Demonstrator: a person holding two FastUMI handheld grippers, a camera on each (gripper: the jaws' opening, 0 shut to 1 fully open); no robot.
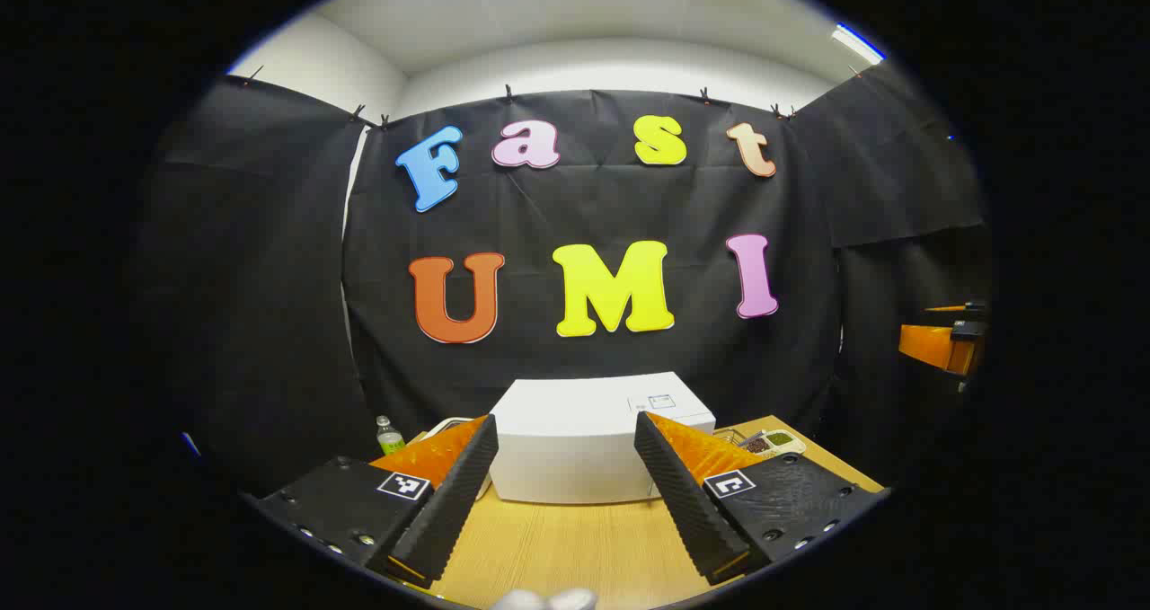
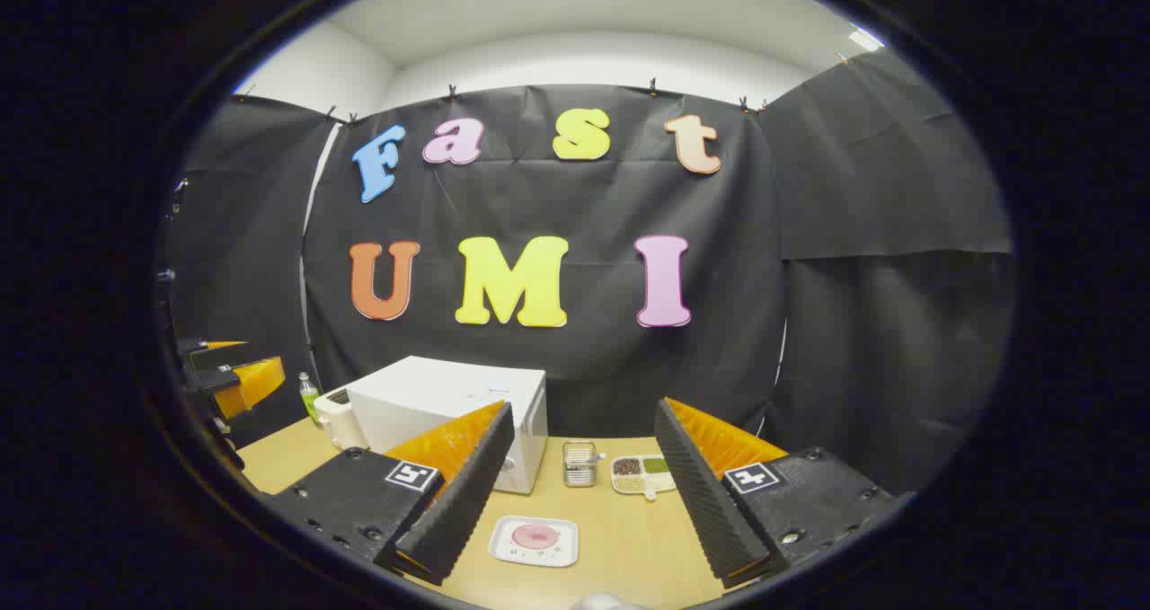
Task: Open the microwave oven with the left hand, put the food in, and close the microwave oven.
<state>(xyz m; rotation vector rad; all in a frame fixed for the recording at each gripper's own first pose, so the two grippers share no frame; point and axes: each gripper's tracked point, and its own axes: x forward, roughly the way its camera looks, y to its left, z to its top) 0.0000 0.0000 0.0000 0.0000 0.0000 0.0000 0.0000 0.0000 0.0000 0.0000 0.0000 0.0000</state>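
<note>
A white microwave oven (image 1: pixel 579 444) stands at the back of the wooden table (image 1: pixel 566 547), door closed; in the right gripper view the microwave oven (image 2: pixel 449 408) sits left of centre. My left gripper (image 1: pixel 566 448) hangs open in front of it, apart from it, nothing between the fingers. A white square plate with a pink round food (image 2: pixel 535 539) lies on the table (image 2: pixel 629 547) in front of the microwave's right end. My right gripper (image 2: pixel 584 430) is open above and behind that plate. The other gripper (image 2: pixel 229 376) shows at the far left.
A small green-labelled bottle (image 1: pixel 388 434) and a white appliance (image 2: pixel 337 417) stand left of the microwave. To its right are a clear cup holding utensils (image 2: pixel 579 464) and a divided dish of grains (image 2: pixel 643 475). Black cloth walls surround the table.
</note>
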